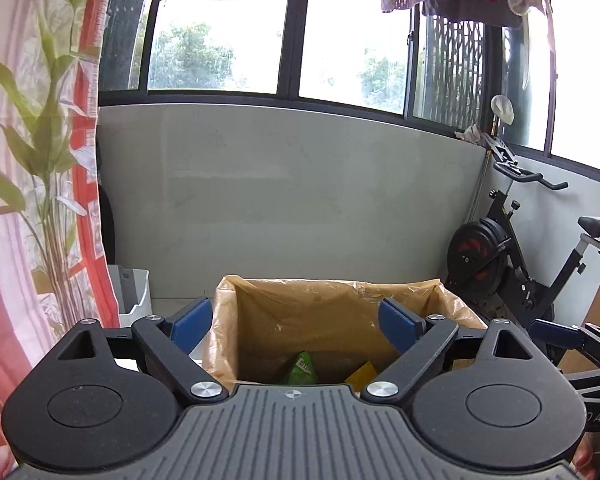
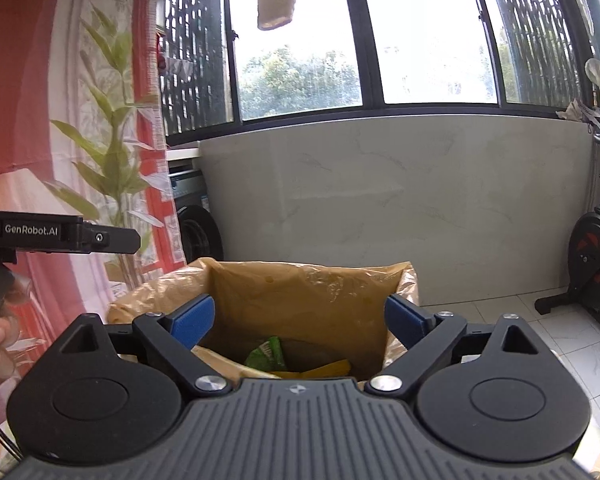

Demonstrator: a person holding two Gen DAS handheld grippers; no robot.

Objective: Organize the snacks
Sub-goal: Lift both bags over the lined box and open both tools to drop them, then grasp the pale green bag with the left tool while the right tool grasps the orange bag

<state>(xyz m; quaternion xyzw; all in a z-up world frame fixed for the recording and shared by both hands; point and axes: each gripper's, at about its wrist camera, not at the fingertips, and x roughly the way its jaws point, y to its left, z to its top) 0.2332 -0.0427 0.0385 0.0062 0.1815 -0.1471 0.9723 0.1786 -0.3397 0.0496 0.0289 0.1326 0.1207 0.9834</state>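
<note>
A bin lined with a yellow-brown plastic bag (image 1: 324, 312) stands on the floor in front of both grippers; it also shows in the right wrist view (image 2: 300, 296). Inside lie a green snack packet (image 1: 300, 368) (image 2: 268, 354) and a yellow packet (image 1: 362, 374) (image 2: 328, 368). My left gripper (image 1: 294, 320) is open and empty, held above the bin's near rim. My right gripper (image 2: 300, 322) is open and empty, also above the bin. The right gripper shows at the right edge of the left wrist view (image 1: 572, 336). The left gripper's body shows at the left of the right wrist view (image 2: 60, 236).
A grey wall panel (image 1: 284, 200) under the windows stands behind the bin. An exercise bike (image 1: 512, 256) is at the right. A curtain with a plant (image 1: 40, 160) hangs at the left, with a white container (image 1: 134, 292) beside it. Laundry hangs overhead.
</note>
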